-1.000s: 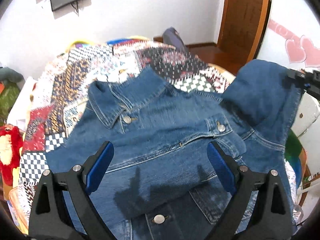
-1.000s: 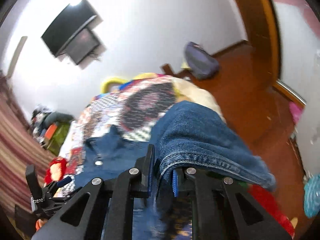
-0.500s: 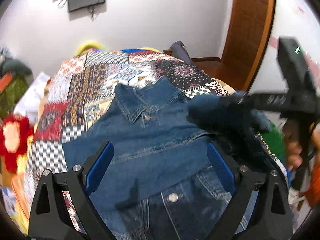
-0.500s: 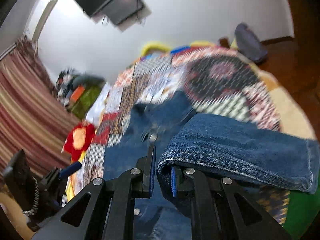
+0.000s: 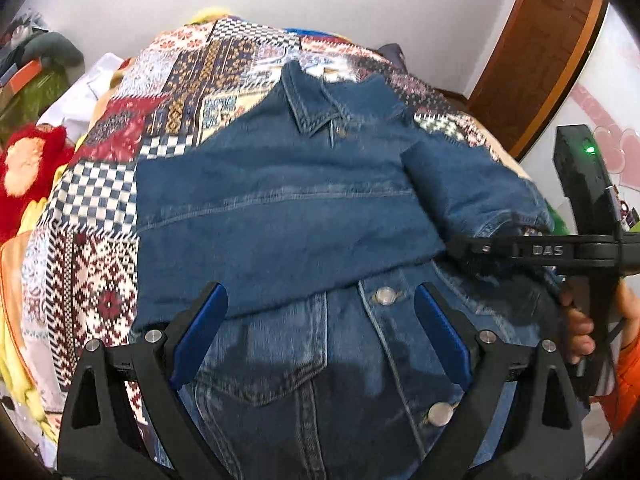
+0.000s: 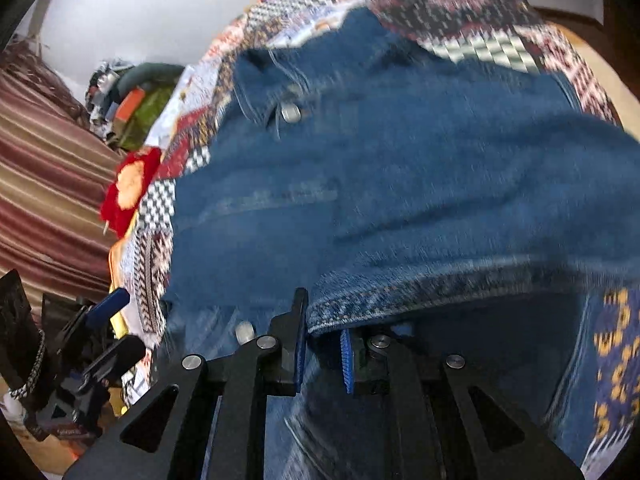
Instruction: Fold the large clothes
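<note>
Jacket [image 5: 288,200]: lies flat on the quilt [image 5: 100,208] on the bed.
Left gripper [image 5: 320,336]: fingers wide apart, holding nothing.
Right gripper [image 6: 322,344]: fingers pinched on the jacket's sleeve [image 6: 460,280].
Change: sleeve was up high, now low over the jacket.

Even indoor light, dark shadow on the denim jacket [image 5: 288,216], right wrist view motion-blurred, fisheye edges bent and black.

The left wrist view looks steeply down along its fingers [image 5: 200,336] at the jacket [image 5: 280,208] on the bed [image 5: 100,200], close. The right wrist view sits nearer, tilted, facing the same jacket [image 6: 400,168]. Both share its collar and the quilt.
</note>
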`<state>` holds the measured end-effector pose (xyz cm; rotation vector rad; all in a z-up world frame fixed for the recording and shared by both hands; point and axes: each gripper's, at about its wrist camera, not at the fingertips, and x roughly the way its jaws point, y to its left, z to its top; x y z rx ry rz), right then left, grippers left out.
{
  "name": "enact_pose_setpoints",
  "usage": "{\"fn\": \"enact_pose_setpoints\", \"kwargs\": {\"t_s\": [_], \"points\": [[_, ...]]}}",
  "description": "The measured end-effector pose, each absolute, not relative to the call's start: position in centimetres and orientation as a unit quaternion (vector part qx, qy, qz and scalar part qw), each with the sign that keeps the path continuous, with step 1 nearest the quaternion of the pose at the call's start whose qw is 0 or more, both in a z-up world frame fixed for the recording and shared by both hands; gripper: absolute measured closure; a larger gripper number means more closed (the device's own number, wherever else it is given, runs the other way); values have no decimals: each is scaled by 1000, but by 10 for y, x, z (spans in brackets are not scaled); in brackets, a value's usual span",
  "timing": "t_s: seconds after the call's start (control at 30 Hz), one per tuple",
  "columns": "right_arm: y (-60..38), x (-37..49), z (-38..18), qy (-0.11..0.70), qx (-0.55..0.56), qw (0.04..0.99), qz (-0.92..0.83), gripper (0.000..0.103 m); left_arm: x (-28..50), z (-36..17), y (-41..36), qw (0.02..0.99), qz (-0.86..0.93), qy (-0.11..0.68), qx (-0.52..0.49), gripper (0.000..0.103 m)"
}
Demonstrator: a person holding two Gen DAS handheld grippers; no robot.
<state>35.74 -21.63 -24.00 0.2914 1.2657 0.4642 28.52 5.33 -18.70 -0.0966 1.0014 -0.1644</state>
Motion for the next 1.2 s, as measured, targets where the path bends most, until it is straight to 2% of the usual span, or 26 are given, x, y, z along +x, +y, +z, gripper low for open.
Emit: {"fn": "enact_pose_setpoints", "kwargs": {"t_s": [0.23,0.57,0.77,0.83,0.9,1.1,1.2], "points": [[-228,327,-228,595,110,761,234,92,280,-185,31,869,-96,483,-44,8],[-319,292,-164,503,94,841,178,92,308,-150,-65,876,-171,450,30,8],[-397,280,-154,474,108,869,95,92,337,-155,-145,856,-245,447,90,9],[-418,273,-157,471,109,873,63,92,348,-166,-170,844,-263,454,111,16],[-436,268,-163,475,118,871,43,92,359,-183,-195,823,-276,477,137,32],[-458,255,-184,482,165,860,30,92,375,-231,-237,793,-263,497,233,35],[-460,253,-194,486,185,854,32,92,382,-237,-238,814,-231,472,249,44]]}}
